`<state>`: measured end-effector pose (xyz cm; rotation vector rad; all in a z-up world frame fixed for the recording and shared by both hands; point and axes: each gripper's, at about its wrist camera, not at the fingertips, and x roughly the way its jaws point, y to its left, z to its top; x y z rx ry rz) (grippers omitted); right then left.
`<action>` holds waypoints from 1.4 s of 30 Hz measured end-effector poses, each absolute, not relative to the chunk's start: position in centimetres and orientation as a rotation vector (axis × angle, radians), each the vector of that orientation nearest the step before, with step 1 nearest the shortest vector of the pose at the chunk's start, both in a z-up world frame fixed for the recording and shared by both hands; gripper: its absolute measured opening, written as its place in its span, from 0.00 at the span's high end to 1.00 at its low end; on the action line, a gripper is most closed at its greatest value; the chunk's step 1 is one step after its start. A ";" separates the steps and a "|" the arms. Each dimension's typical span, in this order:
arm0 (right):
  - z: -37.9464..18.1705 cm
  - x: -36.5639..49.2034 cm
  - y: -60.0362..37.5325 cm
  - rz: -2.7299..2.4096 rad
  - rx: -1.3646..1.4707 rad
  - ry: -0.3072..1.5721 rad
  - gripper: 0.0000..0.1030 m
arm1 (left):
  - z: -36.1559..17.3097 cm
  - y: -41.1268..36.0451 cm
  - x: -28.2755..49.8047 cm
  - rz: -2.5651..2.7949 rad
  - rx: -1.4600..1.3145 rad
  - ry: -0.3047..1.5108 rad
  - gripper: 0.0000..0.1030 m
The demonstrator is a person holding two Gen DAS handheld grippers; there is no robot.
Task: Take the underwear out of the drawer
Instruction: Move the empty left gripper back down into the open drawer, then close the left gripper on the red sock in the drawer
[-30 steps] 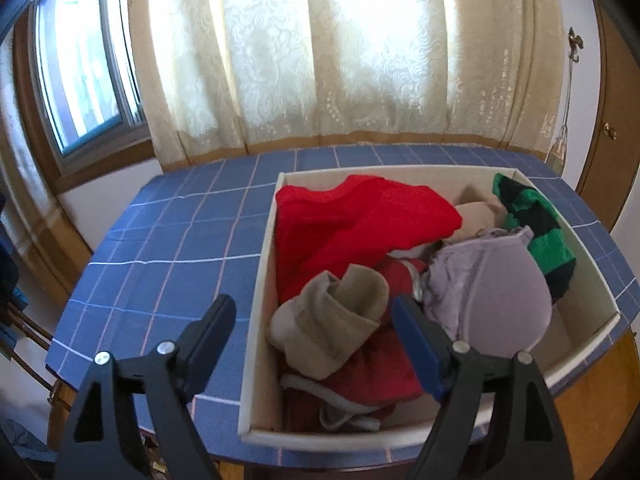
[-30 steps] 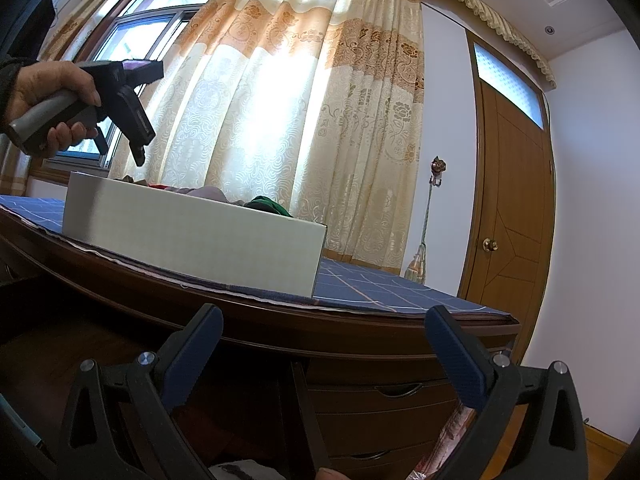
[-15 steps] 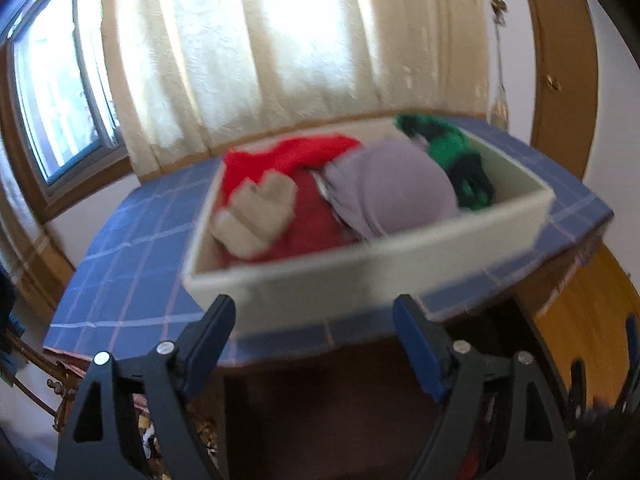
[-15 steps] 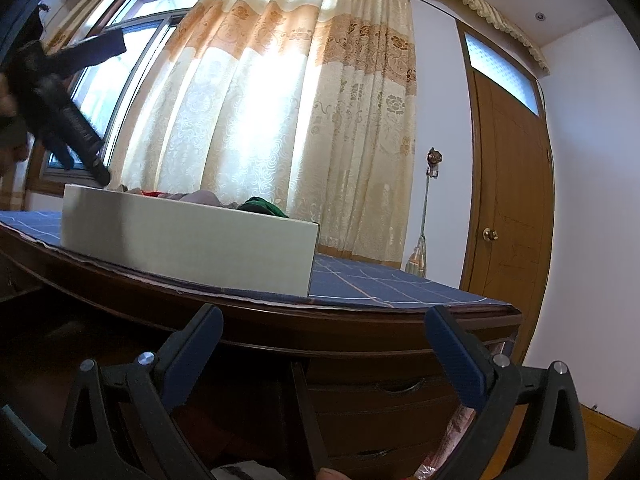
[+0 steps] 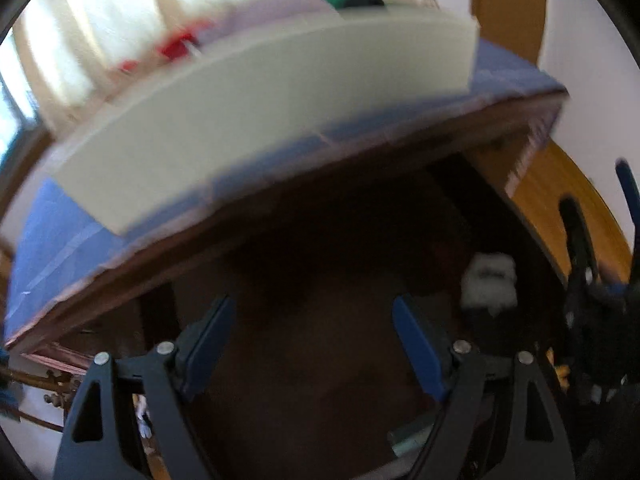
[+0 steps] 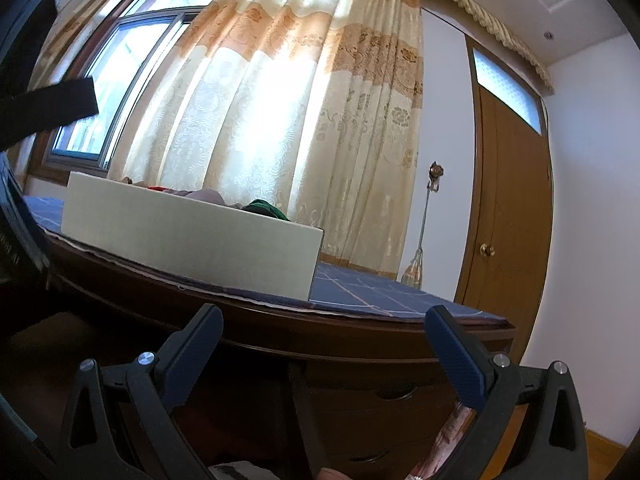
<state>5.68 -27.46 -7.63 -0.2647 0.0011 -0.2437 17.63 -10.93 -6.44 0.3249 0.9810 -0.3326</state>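
My left gripper [image 5: 310, 320] is open and empty, held below the table's edge and aimed into a dark hollow under the tabletop. The view is blurred. A white soft thing [image 5: 488, 280] lies in that hollow to the right; I cannot tell what it is. Above it, a white box [image 5: 260, 92] of clothes stands on the blue checked cloth [image 5: 52, 224], with red, lilac and green fabric showing over its rim. My right gripper [image 6: 326, 316] is open and empty, level with the table's front edge. Its dark fingers [image 5: 576, 232] show at the right of the left wrist view.
The white box [image 6: 192, 244] sits close to the wooden table's front edge [image 6: 320, 332]. Shut drawers with handles [image 6: 396, 394] are under the table on the right. Curtains [image 6: 280, 120] and a window are behind, a wooden door [image 6: 508, 220] at the right.
My left gripper has dropped from above the box to below the table edge and rolled, so the clothes have almost left its view. The hand holding it has slid off the right view's left side.
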 end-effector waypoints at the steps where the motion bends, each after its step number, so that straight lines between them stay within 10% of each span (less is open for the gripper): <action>1: -7.7 5.6 -27.4 -0.245 -0.267 -0.003 0.01 | -6.8 -11.1 17.8 -0.349 0.318 1.010 0.20; 31: -7.8 5.3 -27.3 -0.246 -0.264 -0.038 0.01 | -17.8 -17.9 19.2 -0.626 0.187 1.594 0.21; 42: -7.8 5.8 -27.2 -0.266 -0.273 -0.005 0.01 | -17.1 -19.0 17.3 -0.679 0.175 1.562 0.78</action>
